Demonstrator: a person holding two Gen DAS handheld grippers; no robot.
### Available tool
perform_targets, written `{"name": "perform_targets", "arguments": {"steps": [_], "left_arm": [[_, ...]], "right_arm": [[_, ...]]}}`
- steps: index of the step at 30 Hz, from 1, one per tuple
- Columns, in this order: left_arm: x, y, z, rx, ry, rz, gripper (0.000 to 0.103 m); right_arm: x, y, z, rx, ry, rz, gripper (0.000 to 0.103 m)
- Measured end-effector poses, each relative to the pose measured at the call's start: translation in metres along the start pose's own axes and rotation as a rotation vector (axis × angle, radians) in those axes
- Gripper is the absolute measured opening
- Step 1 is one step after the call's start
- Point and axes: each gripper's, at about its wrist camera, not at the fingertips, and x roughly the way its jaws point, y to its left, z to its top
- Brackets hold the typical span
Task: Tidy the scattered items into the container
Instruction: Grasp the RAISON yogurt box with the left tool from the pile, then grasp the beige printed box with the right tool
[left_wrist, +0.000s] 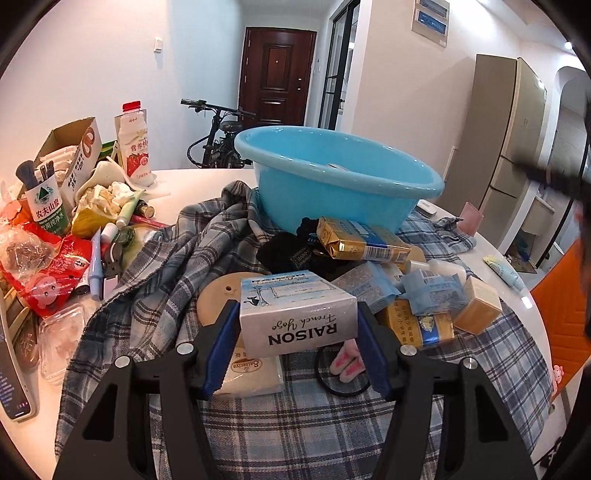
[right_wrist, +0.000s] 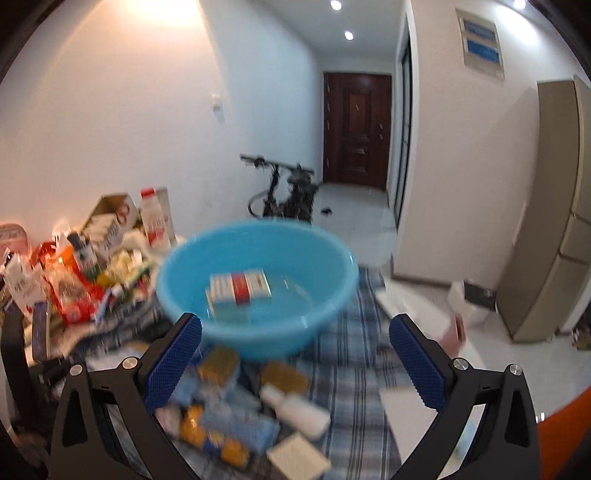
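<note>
My left gripper (left_wrist: 297, 325) is shut on a grey-and-blue box printed "RAISON" (left_wrist: 295, 314), lifted a little above the plaid cloth. Beyond it stands the light blue basin (left_wrist: 369, 199), with a gold-and-blue pack (left_wrist: 362, 240) and several small packets heaped at its near side. In the blurred right wrist view my right gripper (right_wrist: 295, 345) stands open and holds nothing, above the scattered packets and a white bottle (right_wrist: 295, 408). The basin (right_wrist: 184, 295) lies just ahead of it, with a red-and-white box (right_wrist: 240, 286) inside.
A plaid cloth (left_wrist: 314, 424) covers the round white table (left_wrist: 199, 184). Clutter fills the left: a cardboard box (left_wrist: 70, 151), a drink carton (left_wrist: 135, 144), a green-labelled bottle (left_wrist: 50, 210), red bags (left_wrist: 48, 273). A pink cup (left_wrist: 471, 218) stands at the right, and a tube (left_wrist: 504, 271) lies near that edge.
</note>
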Motion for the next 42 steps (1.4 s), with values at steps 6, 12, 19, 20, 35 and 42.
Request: {"name": "perform_targets", "arguments": {"steps": [6, 12, 19, 20, 35, 42], "left_arm": [[-0.002, -0.001, -0.001, -0.002, -0.010, -0.004, 0.060], [-0.003, 0.001, -0.004, -0.016, -0.005, -0.007, 0.059], [-0.011, 0.000, 0.002, -0.027, -0.021, -0.008, 0.059], [-0.013, 0.000, 0.003, -0.027, -0.026, -0.009, 0.059], [-0.029, -0.008, 0.012, 0.000, -0.073, 0.003, 0.059], [-0.039, -0.009, 0.024, 0.012, -0.106, 0.000, 0.059]], "right_arm": [[0.028, -0.015, -0.079, 0.037, 0.174, 0.032, 0.103], [0.057, -0.024, -0.111, 0.075, 0.258, 0.088, 0.103], [0.076, -0.021, -0.121, 0.043, 0.309, 0.090, 0.098], [0.079, -0.019, -0.122, 0.034, 0.316, 0.085, 0.087], [0.066, -0.007, -0.122, 0.008, 0.300, 0.065, 0.063], [0.042, -0.004, -0.103, 0.015, 0.239, 0.038, 0.063]]}}
